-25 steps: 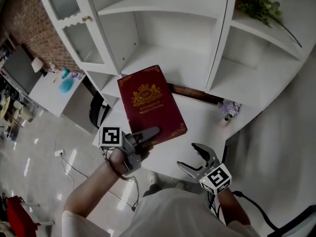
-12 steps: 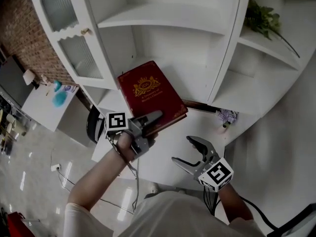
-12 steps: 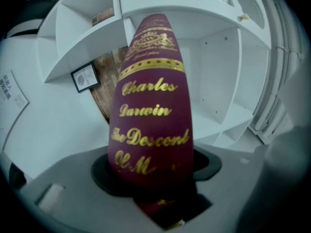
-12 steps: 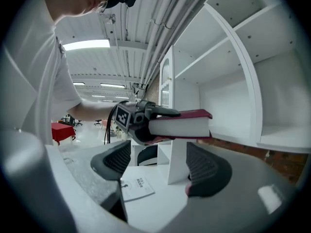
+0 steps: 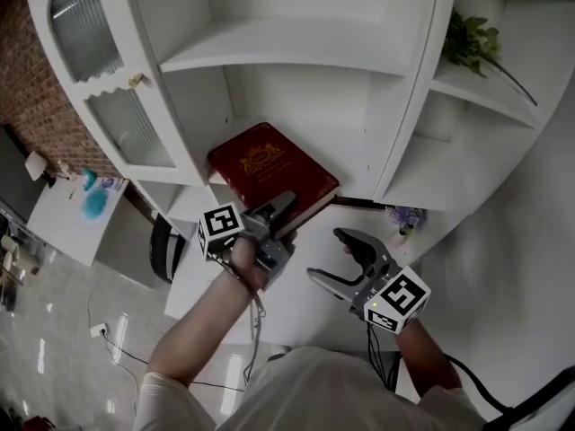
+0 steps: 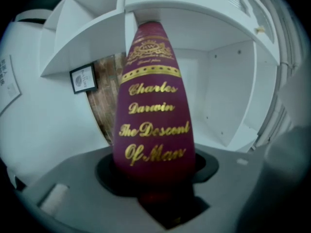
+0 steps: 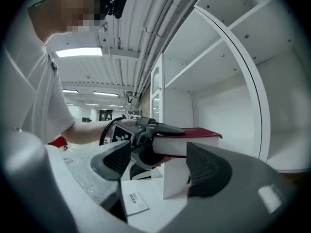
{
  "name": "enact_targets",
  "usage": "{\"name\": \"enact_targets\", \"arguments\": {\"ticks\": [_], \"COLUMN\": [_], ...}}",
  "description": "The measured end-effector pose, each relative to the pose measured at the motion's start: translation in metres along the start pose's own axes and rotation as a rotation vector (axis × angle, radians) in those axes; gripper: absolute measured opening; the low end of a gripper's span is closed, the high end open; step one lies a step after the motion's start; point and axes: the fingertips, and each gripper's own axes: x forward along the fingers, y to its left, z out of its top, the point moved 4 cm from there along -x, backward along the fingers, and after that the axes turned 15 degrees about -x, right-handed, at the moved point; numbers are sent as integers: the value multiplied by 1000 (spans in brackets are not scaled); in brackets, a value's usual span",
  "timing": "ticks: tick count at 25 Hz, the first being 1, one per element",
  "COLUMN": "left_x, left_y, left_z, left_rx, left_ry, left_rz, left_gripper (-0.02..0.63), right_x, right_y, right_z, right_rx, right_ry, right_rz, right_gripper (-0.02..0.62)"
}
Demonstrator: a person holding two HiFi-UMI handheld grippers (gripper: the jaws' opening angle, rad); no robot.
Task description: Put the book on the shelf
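Observation:
The book (image 5: 269,171) is dark red with a gold crest and lies flat in the air, its far end reaching into the lower compartment of the white shelf unit (image 5: 296,39). My left gripper (image 5: 284,210) is shut on its near edge; its jaws have just been closing further with the book between them. The left gripper view shows the gold-lettered spine (image 6: 153,110) pointing at the shelf board. My right gripper (image 5: 333,257) hovers open and empty to the right of the book. In the right gripper view, the book (image 7: 187,142) and left gripper (image 7: 146,132) lie beyond the right gripper (image 7: 160,166).
An open glass cabinet door (image 5: 99,88) stands at the left. A green plant (image 5: 472,39) sits on the upper right shelf, small purple flowers (image 5: 404,215) on the lower one. A white table (image 5: 296,299) lies below, with a card (image 7: 135,202) on it.
The left gripper has carried the book forward, toward the shelf compartment. The right gripper has risen and followed alongside, still open.

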Motion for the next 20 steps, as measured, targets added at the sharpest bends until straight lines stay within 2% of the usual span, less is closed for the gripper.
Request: {"name": "enact_targets", "arguments": {"ticks": [5,10,16,20], "left_x": [19,32,38,41], "left_y": [4,2,-10,-11], "left_z": [1,-3,-18,-22], "left_rx": [-17,3,61,121], "left_ry": [-14,70,230,329], "left_rz": [-14,-61,-113,-124], "left_gripper": [259,241,359,443], "right_x": [6,10,34,55], "right_y": [-6,-20,-32,-35], "right_z": [-7,-15,-16,-21], "right_rx": [15,36,-18,-49], "right_ry": [24,52,112,170], "right_rz": [-20,-61,-94,-153], "right_gripper": [359,359,359,370]}}
